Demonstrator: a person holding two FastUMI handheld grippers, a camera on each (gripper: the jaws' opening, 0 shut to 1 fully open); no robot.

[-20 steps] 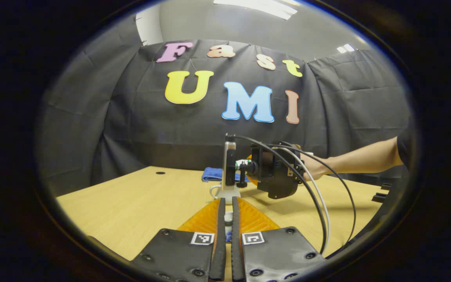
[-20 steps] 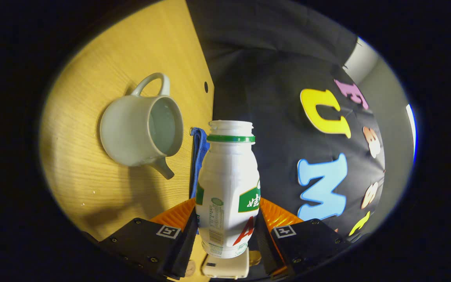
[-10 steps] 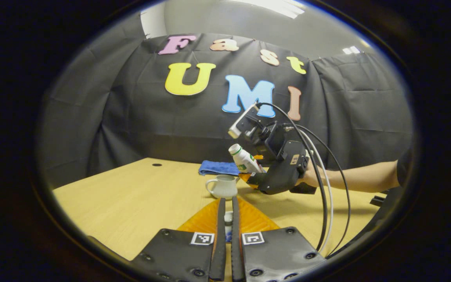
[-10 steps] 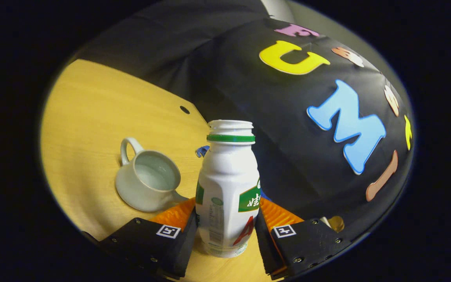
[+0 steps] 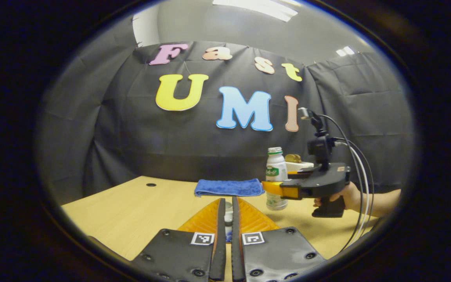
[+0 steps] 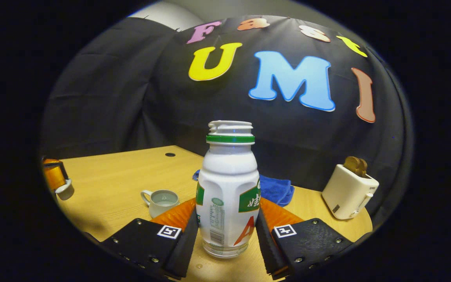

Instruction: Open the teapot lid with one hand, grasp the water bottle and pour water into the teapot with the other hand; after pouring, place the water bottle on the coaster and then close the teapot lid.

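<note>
Bottle (image 6: 229, 188) upright — right tongs (image 6: 227, 235) level, clamped

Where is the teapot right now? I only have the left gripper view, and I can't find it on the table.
Observer: In the right gripper view the teapot stands on the table, left of the water bottle. Its top is open.
Operator: Is the lid really in the left gripper?
Observer: Yes. At the far left of that view the left gripper holds a small pale lid clear of the teapot.
Operator: Is there a coaster under the bottle?
Observer: Around the bottle's base I see bare wood with a few droplets. I cannot tell whether the base touches the table.
</note>
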